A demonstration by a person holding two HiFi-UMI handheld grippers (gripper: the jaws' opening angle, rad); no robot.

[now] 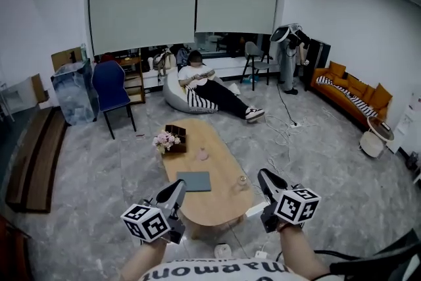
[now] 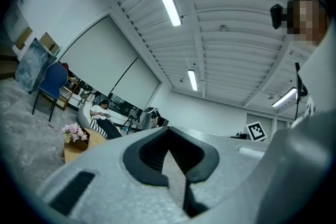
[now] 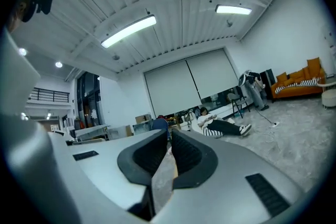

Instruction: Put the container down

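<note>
A small clear glass container point(image 1: 243, 181) stands on the right near edge of the oval wooden table point(image 1: 217, 204). My right gripper point(image 1: 266, 176) hovers just right of it, near the table's rim, apart from the container. In the right gripper view, the right gripper point(image 3: 169, 135) has its jaws together with nothing between them and points up at the room. My left gripper point(image 1: 177, 188) hangs over the table's near left edge. The left gripper point(image 2: 167, 130) is likewise shut and empty, aimed at the ceiling.
On the table lie a grey-blue flat pad point(image 1: 194, 181), a small pink item point(image 1: 203, 154) and a dark box with flowers point(image 1: 172, 139). A person point(image 1: 205, 86) sits on a beanbag beyond. A blue chair point(image 1: 112, 93) stands at the left, and cables point(image 1: 284, 131) cross the floor at the right.
</note>
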